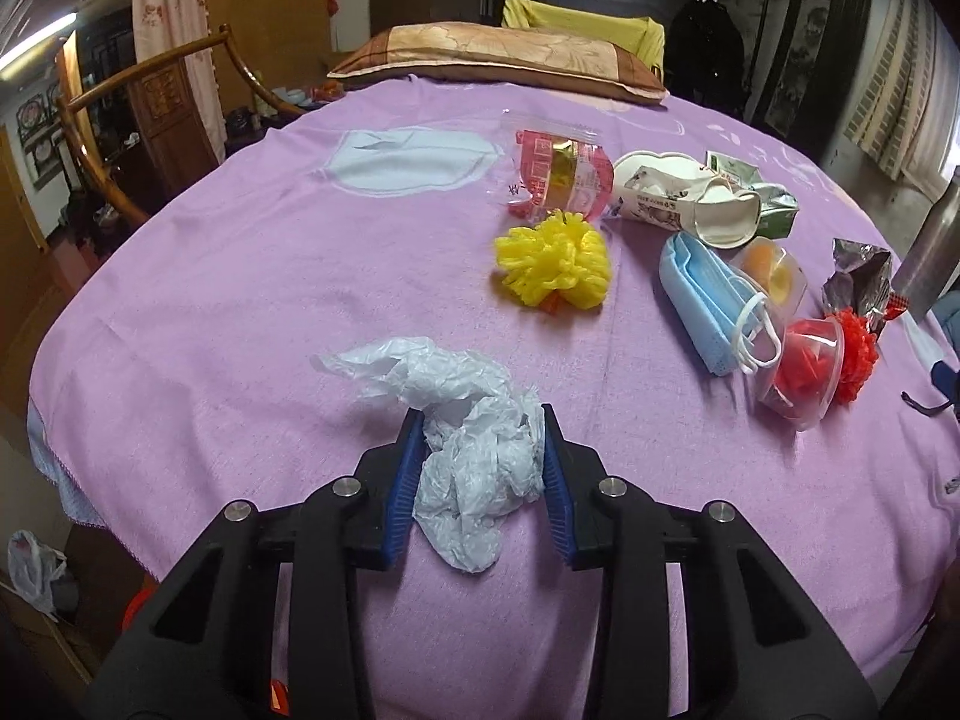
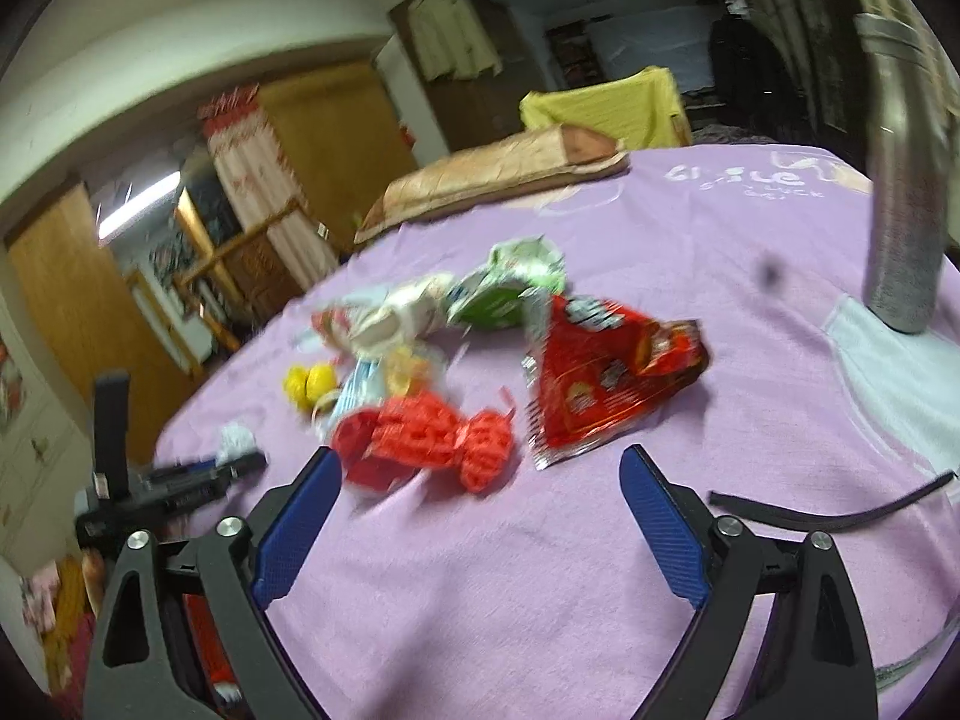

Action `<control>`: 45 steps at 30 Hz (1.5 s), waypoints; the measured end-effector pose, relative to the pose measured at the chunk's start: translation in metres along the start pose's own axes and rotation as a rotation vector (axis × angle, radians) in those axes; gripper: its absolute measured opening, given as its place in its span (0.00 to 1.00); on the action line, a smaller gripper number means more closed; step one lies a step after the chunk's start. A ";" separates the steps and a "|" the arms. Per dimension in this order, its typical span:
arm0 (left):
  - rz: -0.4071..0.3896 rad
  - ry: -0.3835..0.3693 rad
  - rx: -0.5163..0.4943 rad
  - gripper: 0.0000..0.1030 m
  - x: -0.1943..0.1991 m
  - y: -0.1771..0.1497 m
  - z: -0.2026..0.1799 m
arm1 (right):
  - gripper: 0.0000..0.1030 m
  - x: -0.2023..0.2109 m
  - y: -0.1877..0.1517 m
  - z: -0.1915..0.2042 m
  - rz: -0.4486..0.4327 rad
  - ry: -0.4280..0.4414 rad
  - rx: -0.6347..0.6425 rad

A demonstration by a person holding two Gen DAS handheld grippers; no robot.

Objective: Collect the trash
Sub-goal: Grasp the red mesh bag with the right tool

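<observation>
Left tongs: pinching the white bag on the purple bed.
Right tongs: spread, empty.
Trash: yellow net at 12 o'clock of the bag; red wrapper, seemingly snack foil, blurred.

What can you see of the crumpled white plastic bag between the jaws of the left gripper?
The crumpled white plastic bag is thin, wrinkled, slightly see-through film, bunched into a loose wad. It lies on the purple bedsheet, and the left gripper is shut on its middle, both blue jaws pressing its sides. One loose end spreads away to the left; another hangs toward the camera. It sits apart from the other trash.
</observation>
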State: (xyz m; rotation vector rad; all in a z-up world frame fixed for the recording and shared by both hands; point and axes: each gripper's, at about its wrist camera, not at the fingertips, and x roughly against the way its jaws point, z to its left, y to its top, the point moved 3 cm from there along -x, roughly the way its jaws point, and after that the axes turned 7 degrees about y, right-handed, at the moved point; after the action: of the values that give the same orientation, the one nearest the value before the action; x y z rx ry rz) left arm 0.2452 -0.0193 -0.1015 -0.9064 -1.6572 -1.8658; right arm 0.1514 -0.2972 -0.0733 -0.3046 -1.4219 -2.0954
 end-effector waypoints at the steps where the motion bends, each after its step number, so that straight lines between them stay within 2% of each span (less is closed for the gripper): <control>1: -0.002 -0.004 0.002 0.37 0.000 0.000 0.000 | 0.79 -0.006 0.000 0.006 0.030 -0.012 0.034; 4: -0.010 -0.013 0.002 0.37 0.001 -0.001 0.002 | 0.71 -0.017 0.000 0.017 0.071 -0.046 0.097; 12: -0.016 -0.044 0.007 0.37 0.000 -0.001 0.004 | 0.70 -0.055 0.011 0.033 0.149 -0.080 0.154; 16: -0.013 -0.045 0.001 0.37 -0.003 0.000 0.003 | 0.68 -0.075 0.012 0.024 0.235 -0.073 0.104; 17: -0.012 -0.045 0.001 0.37 -0.004 0.001 0.003 | 0.62 -0.079 0.011 0.021 0.256 -0.065 0.082; 18: -0.011 -0.045 0.001 0.37 -0.004 0.001 0.003 | 0.43 -0.079 0.010 0.019 0.261 -0.060 0.069; 19: -0.010 -0.047 0.002 0.37 -0.005 0.001 0.002 | 0.34 -0.075 0.011 0.017 0.242 -0.053 0.062; 21: -0.014 -0.057 0.007 0.37 -0.002 0.002 0.003 | 0.23 -0.064 0.013 0.021 0.196 -0.052 0.083; 24: -0.028 -0.068 0.023 0.35 0.006 0.004 0.008 | 0.22 -0.041 0.019 0.029 0.118 -0.031 0.092; 29: -0.060 -0.071 0.056 0.35 0.026 0.008 0.021 | 0.22 -0.015 0.027 0.039 0.047 -0.015 0.111; 37: -0.111 -0.018 0.080 0.35 0.060 -0.001 0.045 | 0.22 0.007 0.026 0.059 0.022 0.043 0.124; 45: -0.119 0.044 0.154 0.35 0.087 -0.035 0.095 | 0.22 0.014 0.015 0.092 0.030 0.100 0.156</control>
State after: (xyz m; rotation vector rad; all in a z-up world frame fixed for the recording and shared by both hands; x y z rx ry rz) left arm 0.1767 0.0860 -0.0560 -0.7125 -1.8343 -1.7912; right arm 0.1374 -0.2222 -0.0173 -0.1555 -1.5007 -1.9348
